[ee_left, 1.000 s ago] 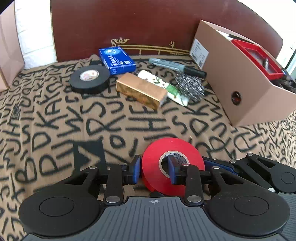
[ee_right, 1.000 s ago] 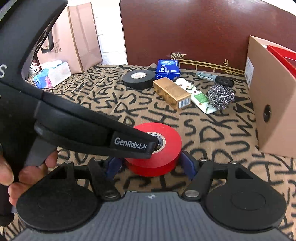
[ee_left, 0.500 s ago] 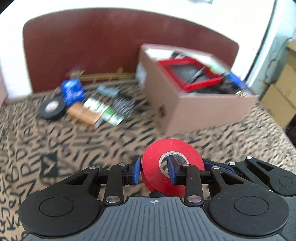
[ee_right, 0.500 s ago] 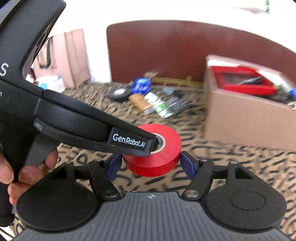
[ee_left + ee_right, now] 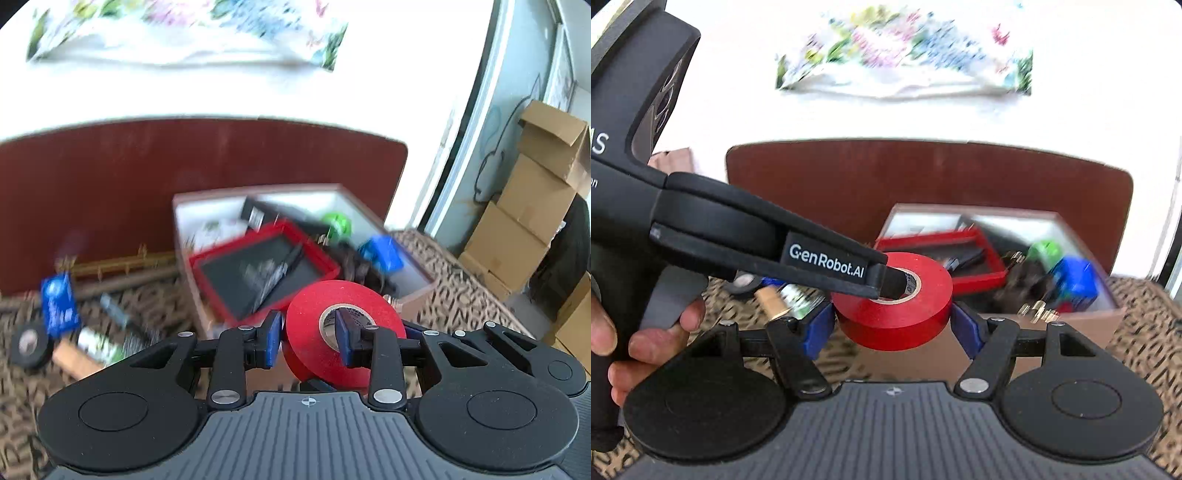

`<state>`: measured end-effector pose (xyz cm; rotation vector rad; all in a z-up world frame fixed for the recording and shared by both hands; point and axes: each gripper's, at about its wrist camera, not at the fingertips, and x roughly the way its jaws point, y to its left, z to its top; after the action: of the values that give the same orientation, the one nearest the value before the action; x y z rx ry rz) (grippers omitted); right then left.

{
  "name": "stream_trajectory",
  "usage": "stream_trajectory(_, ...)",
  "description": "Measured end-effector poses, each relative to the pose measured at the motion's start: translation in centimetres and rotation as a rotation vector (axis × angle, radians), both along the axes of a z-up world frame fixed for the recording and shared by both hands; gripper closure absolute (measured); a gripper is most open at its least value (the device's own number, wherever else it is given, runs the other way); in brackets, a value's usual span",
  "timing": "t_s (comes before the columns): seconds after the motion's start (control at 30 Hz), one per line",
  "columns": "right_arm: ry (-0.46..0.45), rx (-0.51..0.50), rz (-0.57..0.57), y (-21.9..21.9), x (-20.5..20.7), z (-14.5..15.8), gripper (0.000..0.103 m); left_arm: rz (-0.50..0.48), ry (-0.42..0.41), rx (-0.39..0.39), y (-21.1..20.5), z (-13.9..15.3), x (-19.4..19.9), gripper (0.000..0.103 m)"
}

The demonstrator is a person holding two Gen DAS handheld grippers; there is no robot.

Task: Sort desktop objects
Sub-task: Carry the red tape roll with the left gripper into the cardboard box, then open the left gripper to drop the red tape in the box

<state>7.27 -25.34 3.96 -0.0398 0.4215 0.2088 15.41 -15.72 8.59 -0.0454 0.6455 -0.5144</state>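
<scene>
Carrying red tape roll (image 5: pixel 341 325) toward open box (image 5: pixel 1049 317) ahead | left tongs (image 5: pixel 306 341) clamping roll wall through core | right tongs (image 5: pixel 892 326) pinching roll's outer sides | risk: uneven release, roll dropping short of box.

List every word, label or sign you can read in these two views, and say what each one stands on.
"GenRobot.AI": on the finger of the left hand-held gripper, in the right wrist view.
"AS": cut off, on that gripper's body at the left edge.
Red tape roll core label: print too small to read.
Blue box on the patterned cloth: blurred, unreadable.
The cloth's scrawled letters: blurred.
</scene>
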Motion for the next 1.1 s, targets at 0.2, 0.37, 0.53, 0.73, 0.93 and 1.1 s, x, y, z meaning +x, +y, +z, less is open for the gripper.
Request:
stream_trajectory(0.2,-0.054,0.023,0.003,-2.3,4.3,1.5,0.029,0.023,-0.04,0.007,-1.6,2.2,4.4,0.072)
stream_trajectory(0.37,-0.051,0.037,0.033,-2.6,9.3,2.2,0.029,0.067,-0.046,0.009,-1.3,2.7,9.2,0.072)
stream_trajectory(0.53,-0.002,0.077,0.06,-2.2,14.8,2.2,0.029,0.106,-0.022,0.014,-0.7,1.2,14.1,0.071)
stream_trajectory(0.73,0.054,0.088,0.085,-1.6,19.5,0.9,0.029,0.123,0.0,0.013,-0.1,-0.6,18.1,0.071)
stream_trajectory(0.93,0.09,0.079,0.094,-1.1,22.8,-0.2,0.029,0.126,0.033,-0.002,0.3,-2.4,20.8,0.053)
stream_trajectory(1.1,0.083,0.015,0.085,-0.5,23.5,-1.3,0.018,0.121,0.01,-0.033,0.9,-3.1,20.0,0.005)
